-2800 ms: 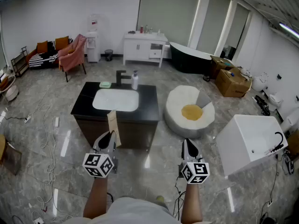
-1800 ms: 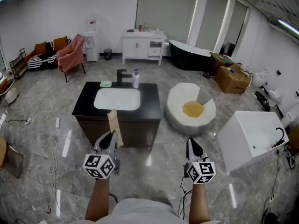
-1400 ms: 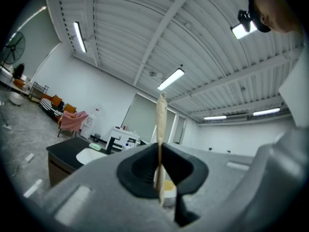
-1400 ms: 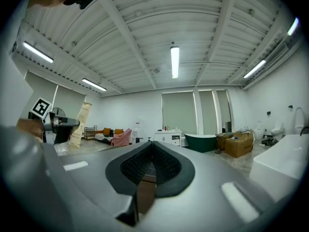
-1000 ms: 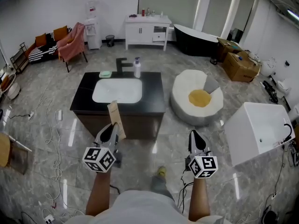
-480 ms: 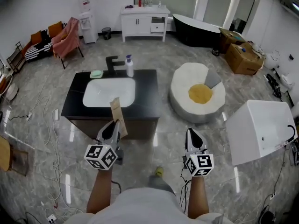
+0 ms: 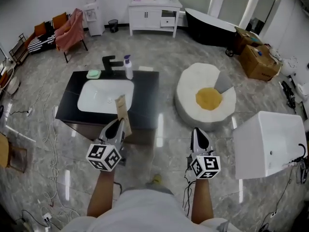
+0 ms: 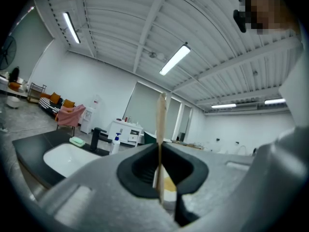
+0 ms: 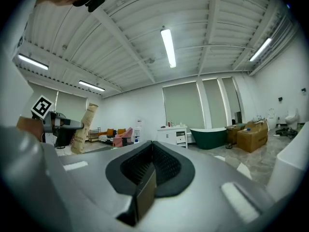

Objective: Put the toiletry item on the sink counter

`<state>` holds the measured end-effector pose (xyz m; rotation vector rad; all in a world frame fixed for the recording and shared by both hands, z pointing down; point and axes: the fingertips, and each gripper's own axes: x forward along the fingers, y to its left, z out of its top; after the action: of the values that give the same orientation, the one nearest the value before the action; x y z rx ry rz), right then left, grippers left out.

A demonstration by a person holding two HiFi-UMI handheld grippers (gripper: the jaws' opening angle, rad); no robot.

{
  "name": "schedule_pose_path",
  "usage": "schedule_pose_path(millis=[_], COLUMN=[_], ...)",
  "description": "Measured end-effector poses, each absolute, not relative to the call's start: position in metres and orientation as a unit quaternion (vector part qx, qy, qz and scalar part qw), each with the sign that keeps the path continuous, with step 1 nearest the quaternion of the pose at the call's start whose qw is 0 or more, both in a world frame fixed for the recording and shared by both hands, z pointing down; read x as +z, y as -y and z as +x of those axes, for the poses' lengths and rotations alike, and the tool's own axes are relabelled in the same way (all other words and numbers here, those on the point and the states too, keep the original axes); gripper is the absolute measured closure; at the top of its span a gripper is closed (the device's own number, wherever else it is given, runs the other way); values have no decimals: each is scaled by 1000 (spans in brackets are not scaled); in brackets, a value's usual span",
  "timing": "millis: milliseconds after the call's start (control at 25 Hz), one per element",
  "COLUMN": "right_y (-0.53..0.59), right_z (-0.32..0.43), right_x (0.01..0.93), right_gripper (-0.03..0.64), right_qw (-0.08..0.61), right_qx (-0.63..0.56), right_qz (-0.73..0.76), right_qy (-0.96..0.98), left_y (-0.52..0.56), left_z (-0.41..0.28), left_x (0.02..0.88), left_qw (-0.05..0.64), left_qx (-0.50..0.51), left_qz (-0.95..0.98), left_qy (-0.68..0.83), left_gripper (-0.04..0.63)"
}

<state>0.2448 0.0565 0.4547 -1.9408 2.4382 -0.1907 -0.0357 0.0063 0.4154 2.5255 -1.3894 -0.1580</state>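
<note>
A flat tan packet [image 7: 121,109] stands upright in my left gripper [image 7: 118,124], which is shut on its lower end. In the left gripper view the packet [image 8: 160,124] shows edge-on between the dark pads of the left gripper [image 8: 160,163]. Just ahead stands the black sink counter [image 7: 145,93] with a white basin [image 7: 99,93]; the packet overlaps the counter's near edge in the head view. My right gripper [image 7: 199,135] hovers over the floor right of the counter. The right gripper [image 9: 150,170] is shut, with nothing between its pads.
On the counter's far side stand a black faucet [image 7: 110,62], a pump bottle [image 7: 128,67] and a green soap [image 7: 93,74]. A round white tub with a yellow centre [image 7: 205,100] sits right of the counter and a square white tub [image 7: 270,141] further right. Cables [image 7: 48,129] lie on the floor at the left.
Both grippers have moved forward towards the sink counter, which now lies closer and further left in the head view. The packet stays held in the left gripper.
</note>
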Motion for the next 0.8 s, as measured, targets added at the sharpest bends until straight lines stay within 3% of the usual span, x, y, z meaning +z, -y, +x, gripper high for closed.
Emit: schedule_pose_path(millis=[800], right_y=[18], right_z=[256], right_x=[445], right_gripper=[613], right_qw=[16], right_qx=[-31], right_qz=[-579], right_qy=[-814], left_y=[47], left_z=[-7], left_x=[404], left_qw=[107], left_qx=[-64], left_qz=[858], left_qy=[498], left_gripper=[580])
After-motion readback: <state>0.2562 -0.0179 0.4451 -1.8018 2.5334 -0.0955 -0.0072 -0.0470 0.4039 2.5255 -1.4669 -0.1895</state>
